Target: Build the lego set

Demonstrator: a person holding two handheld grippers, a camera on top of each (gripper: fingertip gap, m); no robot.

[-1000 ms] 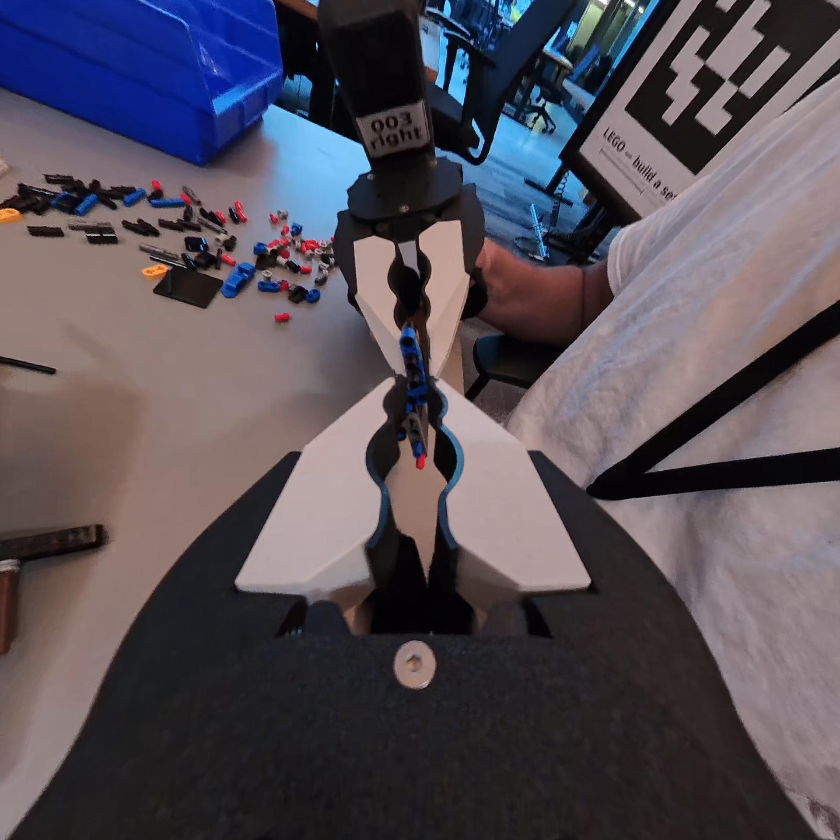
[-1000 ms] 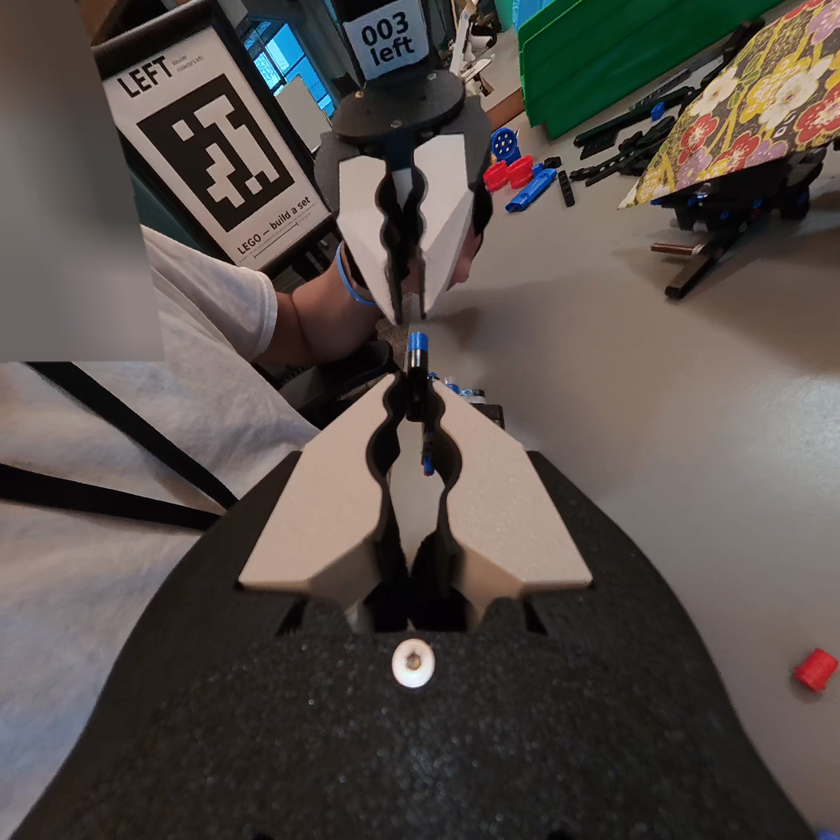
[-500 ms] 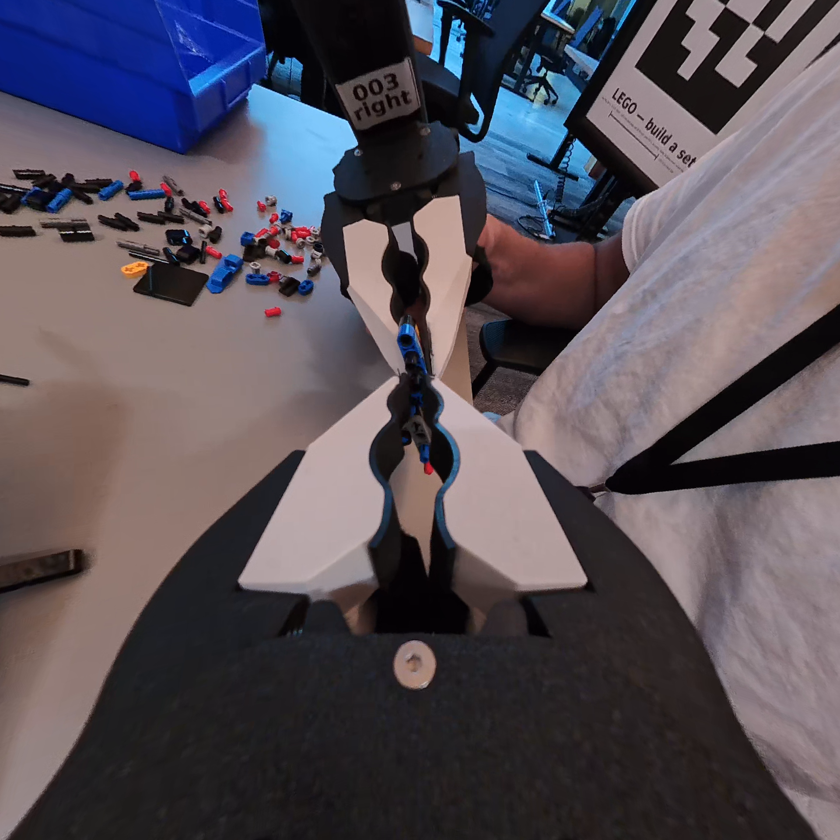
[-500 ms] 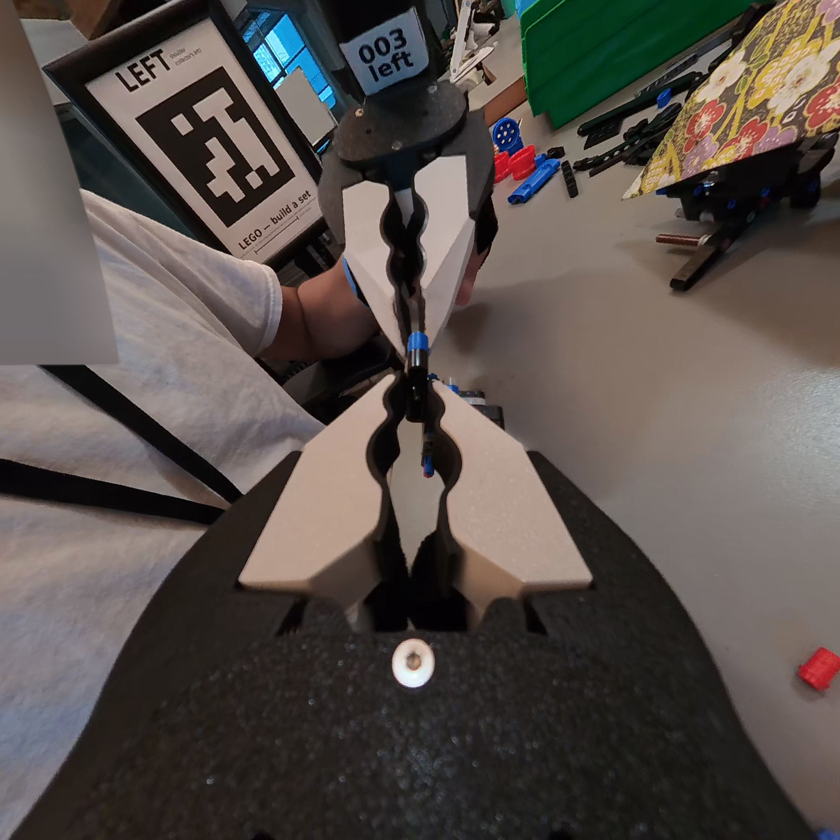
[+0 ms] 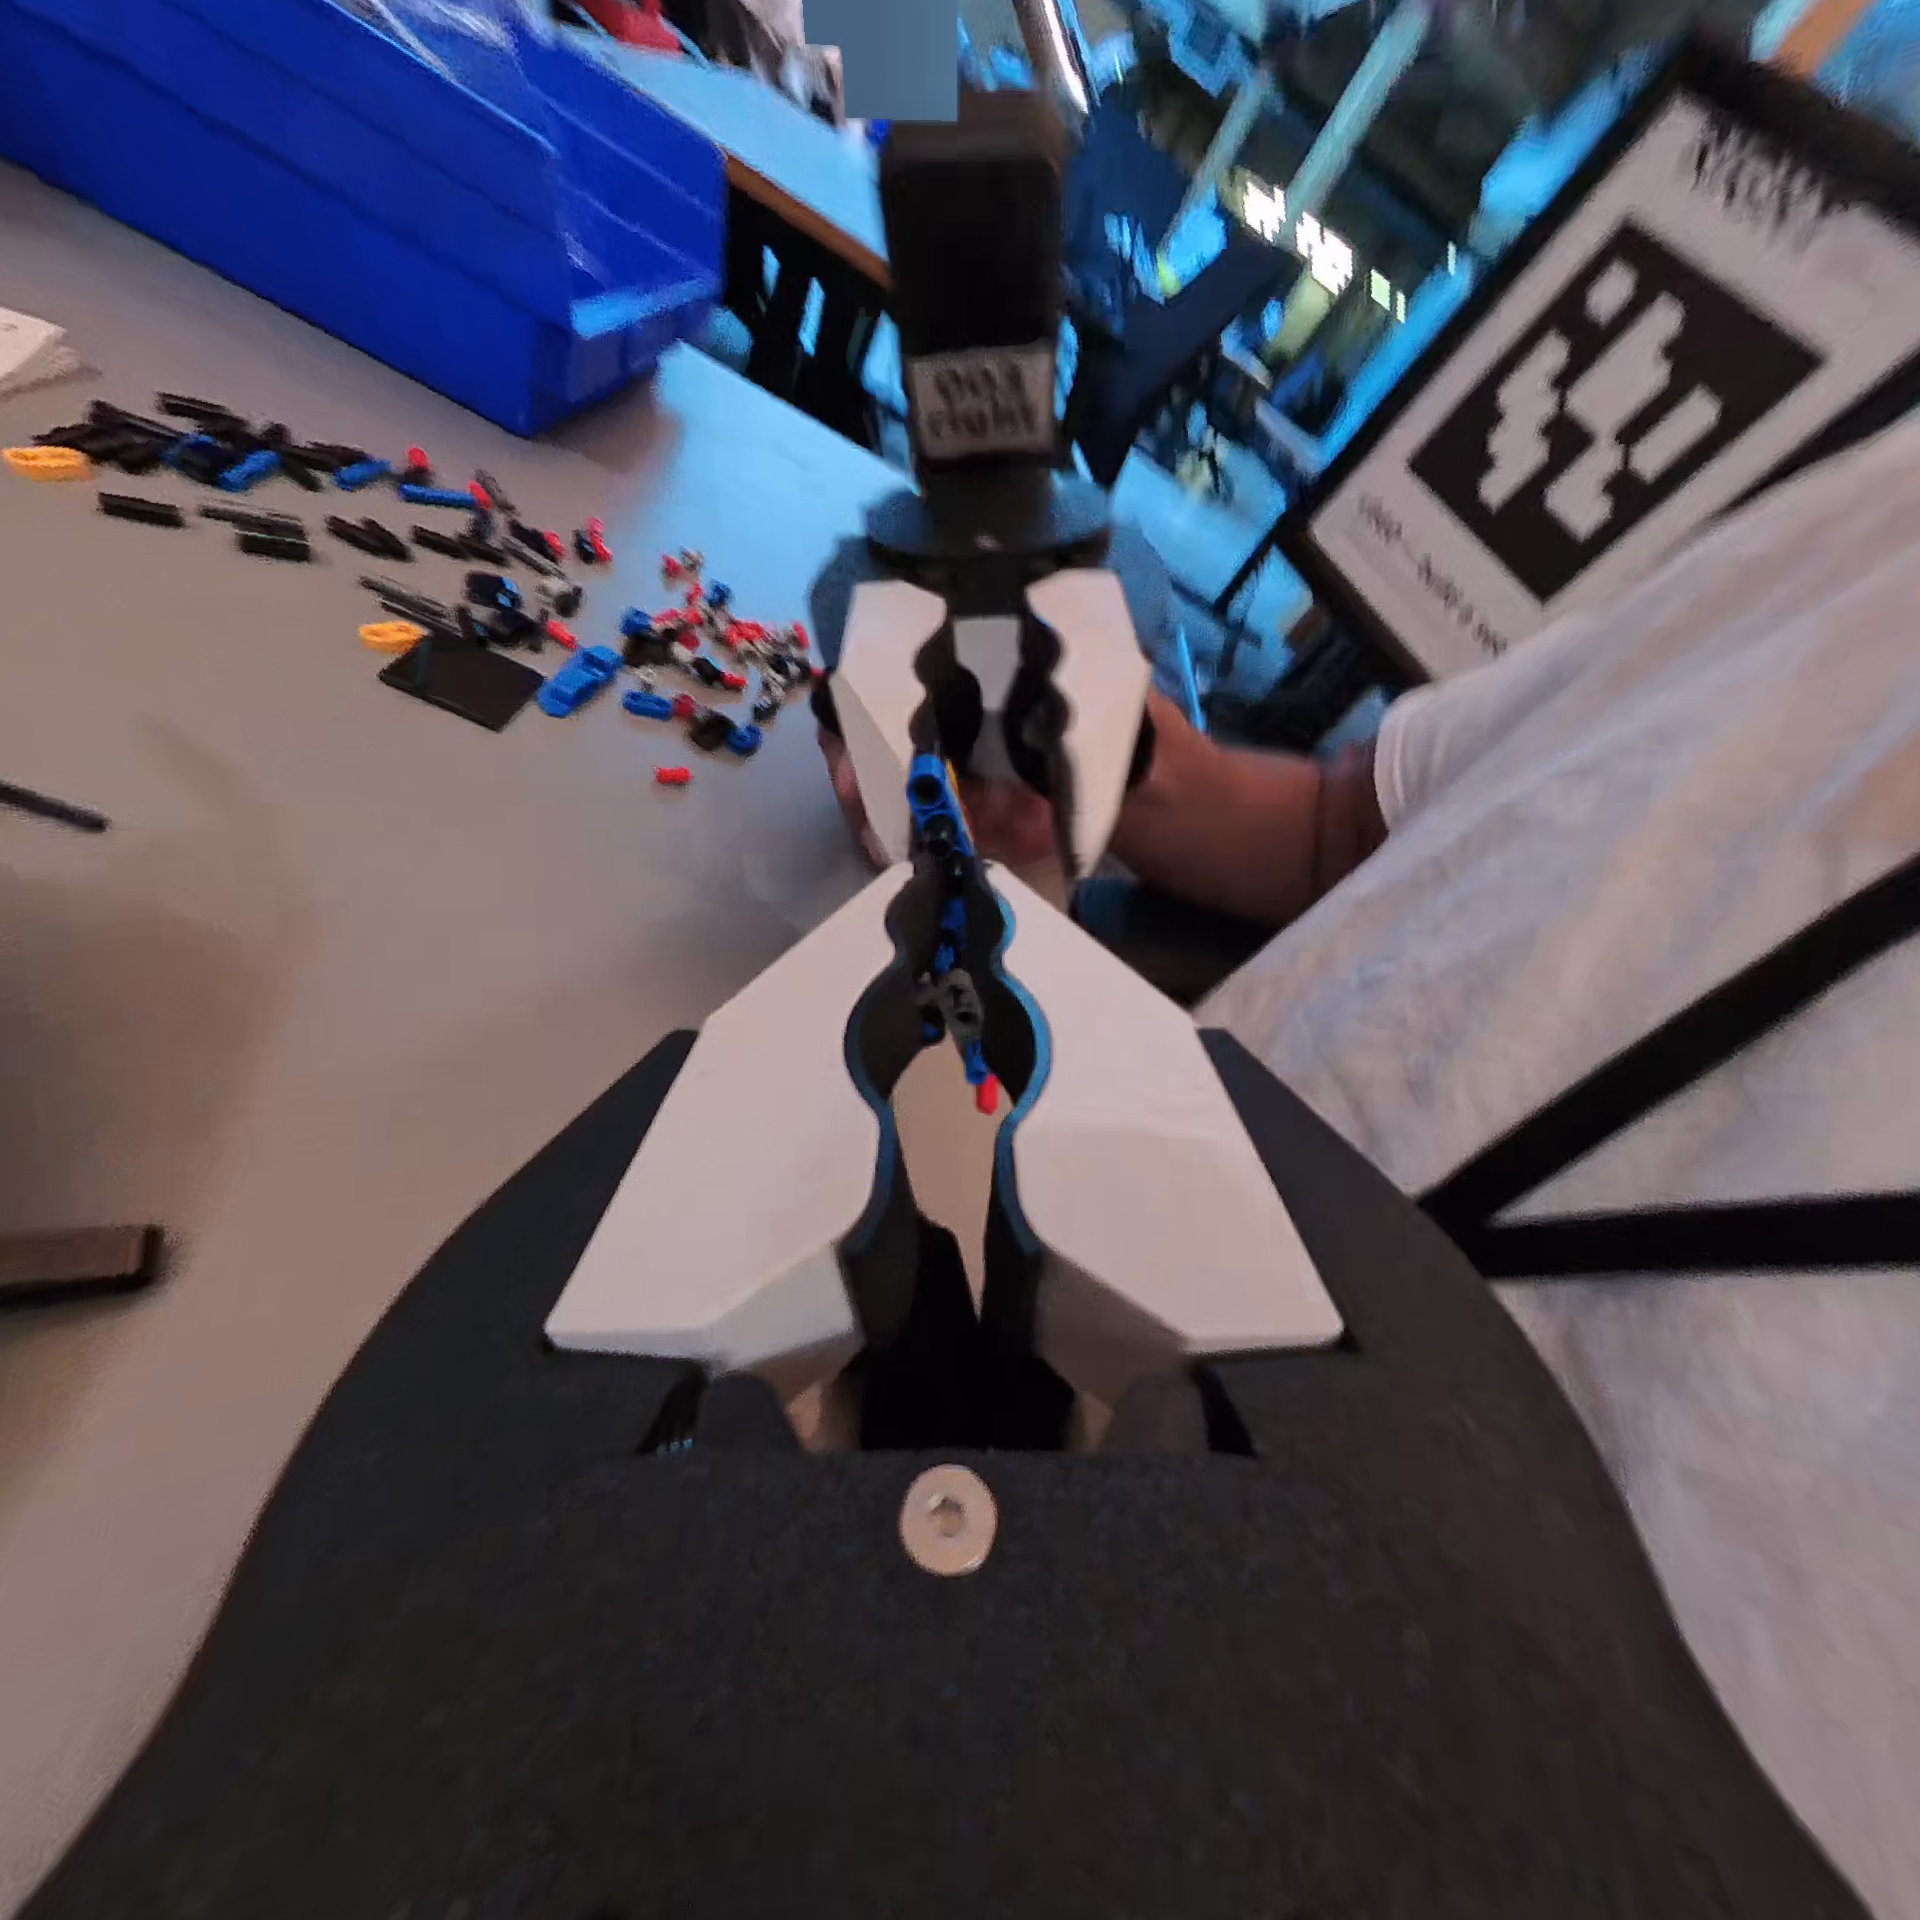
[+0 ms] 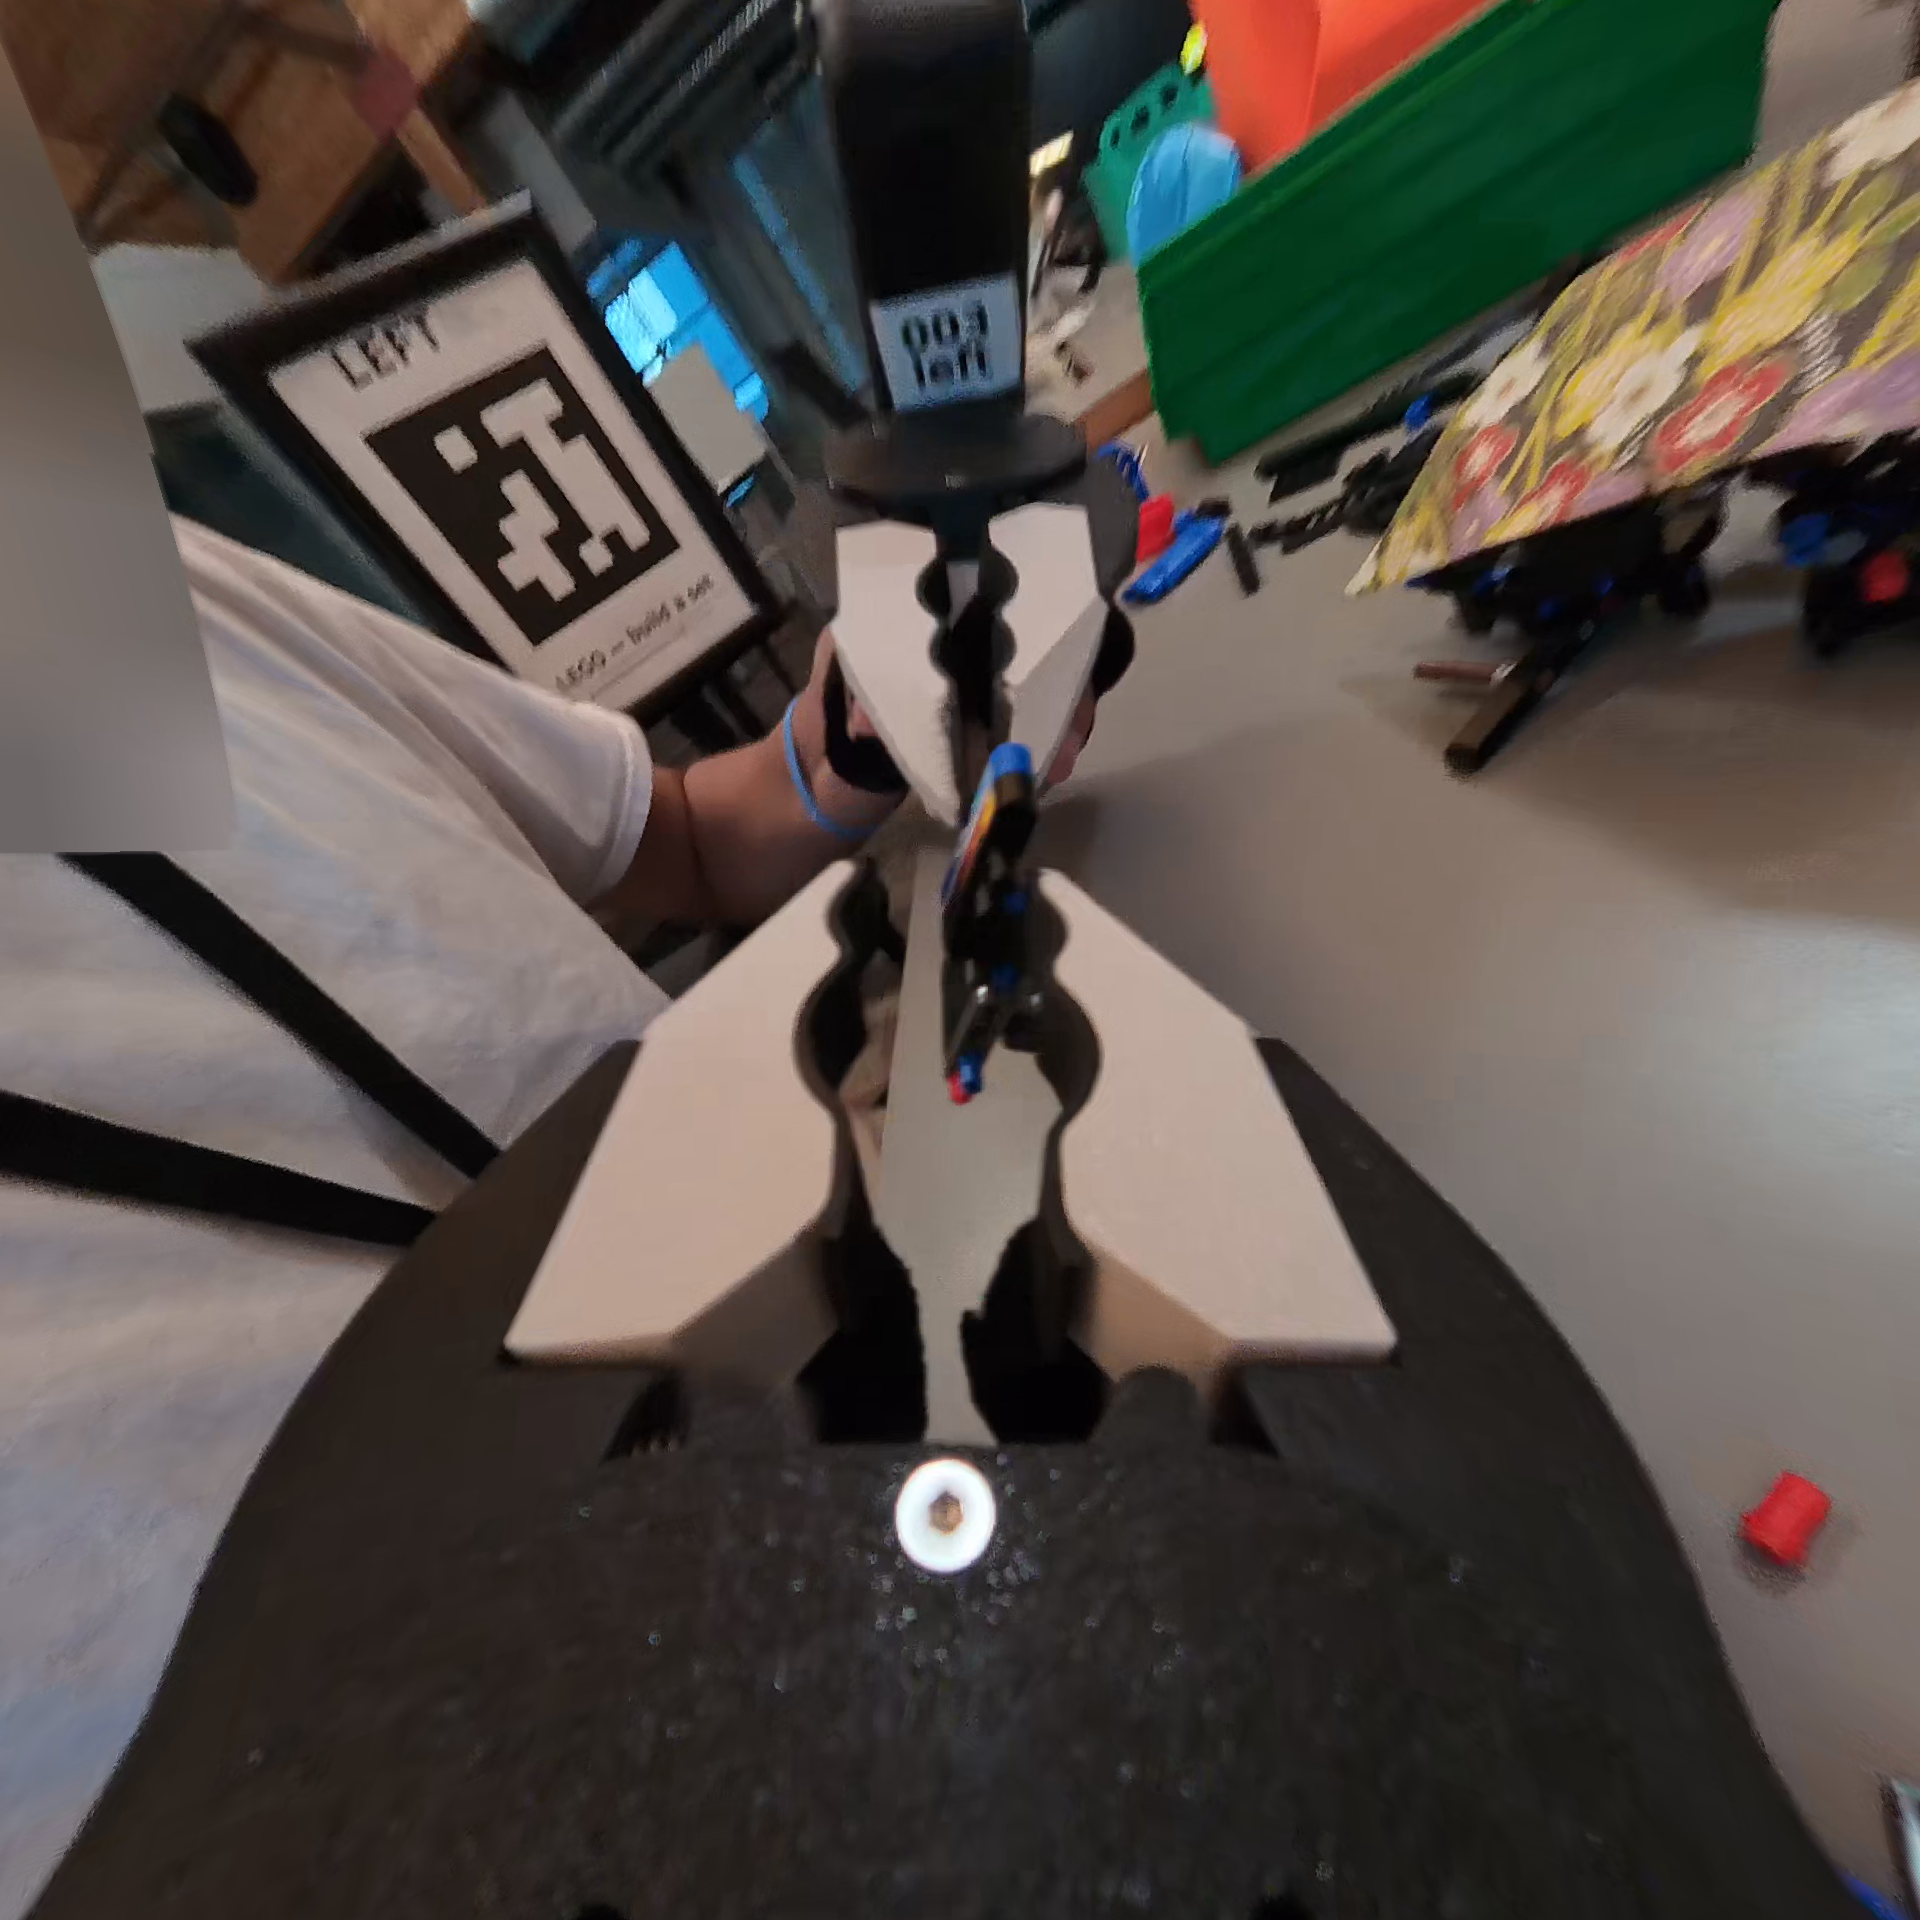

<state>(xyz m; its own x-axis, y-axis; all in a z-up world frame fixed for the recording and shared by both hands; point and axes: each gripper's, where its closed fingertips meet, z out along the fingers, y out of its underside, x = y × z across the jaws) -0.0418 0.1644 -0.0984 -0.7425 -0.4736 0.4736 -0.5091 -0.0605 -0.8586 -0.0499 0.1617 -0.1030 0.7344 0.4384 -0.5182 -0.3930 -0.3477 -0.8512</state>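
Left claw (image 5: pixel 948 894): clamped on small black-and-blue lego piece (image 5: pixel 943 914), held above table (image 5: pixel 364 987); loose parts (image 5: pixel 499 613) unsorted beyond. Right claw (image 6: pixel 951 883): parted, same piece between fingers. Larger model (image 6: pixel 1621 582) unfinished; much building left.

You are working at a grey table (image 5: pixel 312 987) where blue bins (image 5: pixel 343 208) and a green bin (image 6: pixel 1455 239) are sitting, with framed marker boards (image 6: pixel 499 488) standing beyond its edge.

framed sign (image 6: pixel 509 499): printed | gripper label (image 6: pixel 943 348): blurred | wording withheld
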